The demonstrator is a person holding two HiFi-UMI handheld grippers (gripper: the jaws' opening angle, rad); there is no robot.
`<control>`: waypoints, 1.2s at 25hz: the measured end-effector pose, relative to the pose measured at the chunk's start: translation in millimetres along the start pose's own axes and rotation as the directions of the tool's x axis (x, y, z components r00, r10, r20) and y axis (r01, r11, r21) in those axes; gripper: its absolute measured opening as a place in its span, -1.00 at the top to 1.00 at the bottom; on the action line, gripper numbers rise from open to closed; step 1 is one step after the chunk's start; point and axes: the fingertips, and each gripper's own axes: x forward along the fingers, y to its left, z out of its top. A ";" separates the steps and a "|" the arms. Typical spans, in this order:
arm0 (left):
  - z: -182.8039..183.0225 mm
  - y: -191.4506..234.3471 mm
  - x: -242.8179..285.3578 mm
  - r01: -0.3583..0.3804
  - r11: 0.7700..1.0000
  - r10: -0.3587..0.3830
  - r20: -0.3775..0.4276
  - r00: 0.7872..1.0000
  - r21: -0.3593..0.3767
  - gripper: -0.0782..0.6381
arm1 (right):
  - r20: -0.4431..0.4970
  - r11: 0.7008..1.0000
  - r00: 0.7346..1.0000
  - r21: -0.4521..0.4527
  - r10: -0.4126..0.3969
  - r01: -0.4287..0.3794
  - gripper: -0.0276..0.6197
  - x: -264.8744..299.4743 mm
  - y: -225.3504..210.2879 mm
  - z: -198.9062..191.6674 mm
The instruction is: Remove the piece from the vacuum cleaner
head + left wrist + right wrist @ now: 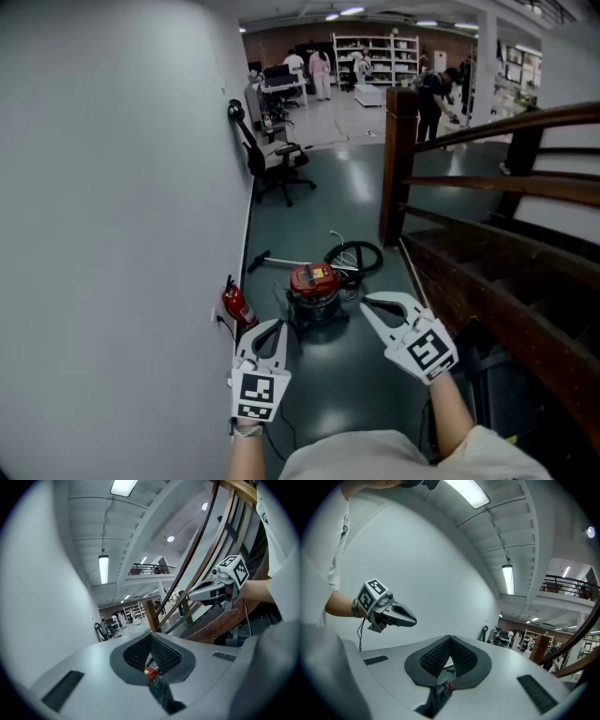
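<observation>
A red-topped canister vacuum cleaner point(313, 289) stands on the dark floor ahead, with its black hose point(355, 255) coiled behind it and a dark wand point(272, 262) lying toward the wall. My left gripper point(269, 326) is held in the air short of it, jaws shut and empty. My right gripper point(369, 301) hangs to the right of the vacuum, also shut on nothing. Through the left gripper's closed pads a sliver of the vacuum cleaner point(151, 672) shows. The right gripper point(193, 594) appears across in the left gripper view, and the left gripper point(411, 619) in the right gripper view.
A white wall point(122, 187) runs along the left, with a red fire extinguisher point(237, 306) at its foot. A dark wooden staircase point(506, 281) with a post point(397, 159) rises on the right. A black office chair point(272, 159) stands farther down the floor; people stand far off.
</observation>
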 end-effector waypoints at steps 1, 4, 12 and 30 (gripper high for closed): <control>-0.3 0.3 0.5 0.001 1.000 -0.001 -0.001 1.000 0.001 0.78 | 0.001 1.000 1.000 0.002 -0.001 0.001 0.83 0.9 -0.2 0.1; -0.6 1.5 1.8 0.006 1.000 -0.006 -0.002 1.000 0.005 0.78 | 0.002 1.000 1.000 0.007 -0.005 0.005 0.83 3.1 -0.7 0.9; 0.1 -3.6 4.9 0.020 1.000 -0.020 -0.002 1.000 0.005 0.78 | 0.004 0.998 1.000 0.053 0.021 -0.021 0.82 0.9 0.5 -3.9; -3.2 -21.0 22.4 -0.003 1.000 0.002 -0.034 0.999 -0.018 0.78 | 0.017 0.997 0.997 0.001 0.077 -0.077 0.82 -1.5 -10.5 -16.2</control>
